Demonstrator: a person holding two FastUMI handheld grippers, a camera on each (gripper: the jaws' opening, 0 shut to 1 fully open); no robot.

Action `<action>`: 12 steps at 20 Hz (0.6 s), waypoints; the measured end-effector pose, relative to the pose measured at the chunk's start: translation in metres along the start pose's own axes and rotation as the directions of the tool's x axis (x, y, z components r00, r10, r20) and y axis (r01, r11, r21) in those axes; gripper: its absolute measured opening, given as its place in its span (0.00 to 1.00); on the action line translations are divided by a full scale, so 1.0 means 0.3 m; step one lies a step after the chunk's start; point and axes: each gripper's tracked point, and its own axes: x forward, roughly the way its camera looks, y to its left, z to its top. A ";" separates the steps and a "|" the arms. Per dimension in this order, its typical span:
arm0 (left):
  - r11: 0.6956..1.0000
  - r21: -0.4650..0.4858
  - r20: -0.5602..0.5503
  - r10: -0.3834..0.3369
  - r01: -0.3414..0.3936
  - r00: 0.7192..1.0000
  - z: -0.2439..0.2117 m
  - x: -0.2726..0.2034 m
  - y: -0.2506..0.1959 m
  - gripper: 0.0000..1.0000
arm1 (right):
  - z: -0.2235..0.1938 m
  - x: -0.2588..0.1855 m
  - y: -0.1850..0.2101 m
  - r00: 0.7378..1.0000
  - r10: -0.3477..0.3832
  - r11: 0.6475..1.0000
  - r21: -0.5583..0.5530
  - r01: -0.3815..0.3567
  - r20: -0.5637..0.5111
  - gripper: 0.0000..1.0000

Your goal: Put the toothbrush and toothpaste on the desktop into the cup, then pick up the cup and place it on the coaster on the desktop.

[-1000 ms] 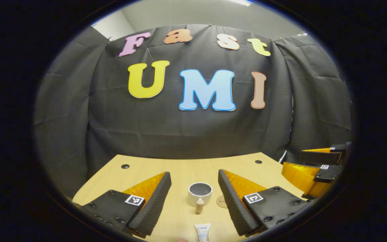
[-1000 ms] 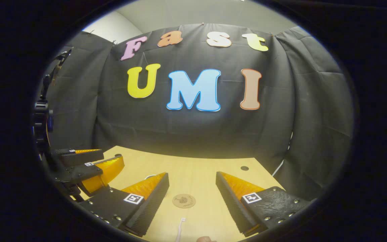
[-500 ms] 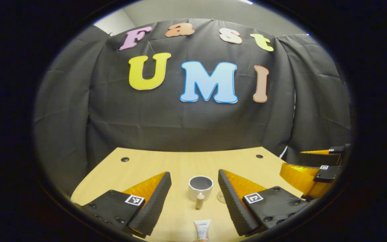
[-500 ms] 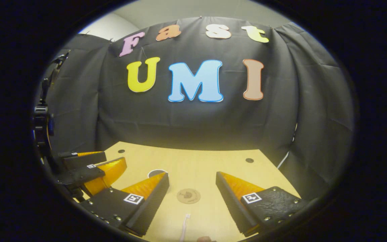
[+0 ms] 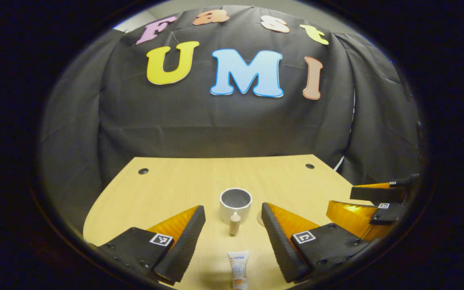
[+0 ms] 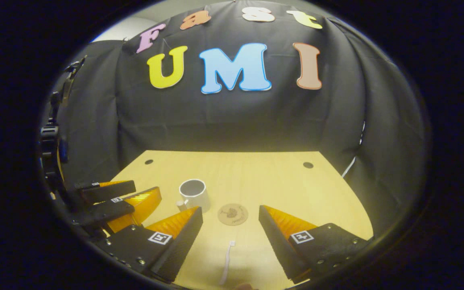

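Nothing is done yet: toothpaste (image 5: 238,270) and toothbrush (image 6: 227,266) lie on the table (image 5: 167,185), cup (image 5: 235,205) empty beside the coaster (image 6: 233,214). Each hand-held gripper, left (image 5: 232,243) and right (image 6: 229,241), hovers with fingers apart.

Both views face the wall (side by side), sharing the cup (image 5: 235,203).

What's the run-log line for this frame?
left gripper: open, over toothpaste | right gripper: open, over toothbrush | cup: empty
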 end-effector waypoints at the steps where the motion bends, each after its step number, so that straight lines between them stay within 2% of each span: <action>1: 1.000 -0.004 -0.038 -0.007 0.007 0.999 -0.036 0.013 -0.011 0.92 | -0.023 0.007 0.000 1.000 0.006 1.000 0.011 -0.006 -0.028 0.92; 5: 0.998 -0.052 -0.197 -0.033 0.023 0.980 -0.193 0.043 -0.042 0.92 | -0.132 0.021 -0.004 0.989 0.022 0.999 0.051 -0.014 -0.145 0.92; 12: 0.994 -0.107 -0.394 -0.061 0.020 0.917 -0.369 0.041 -0.059 0.93 | -0.269 0.047 -0.019 0.954 0.030 0.996 0.089 -0.003 -0.298 0.94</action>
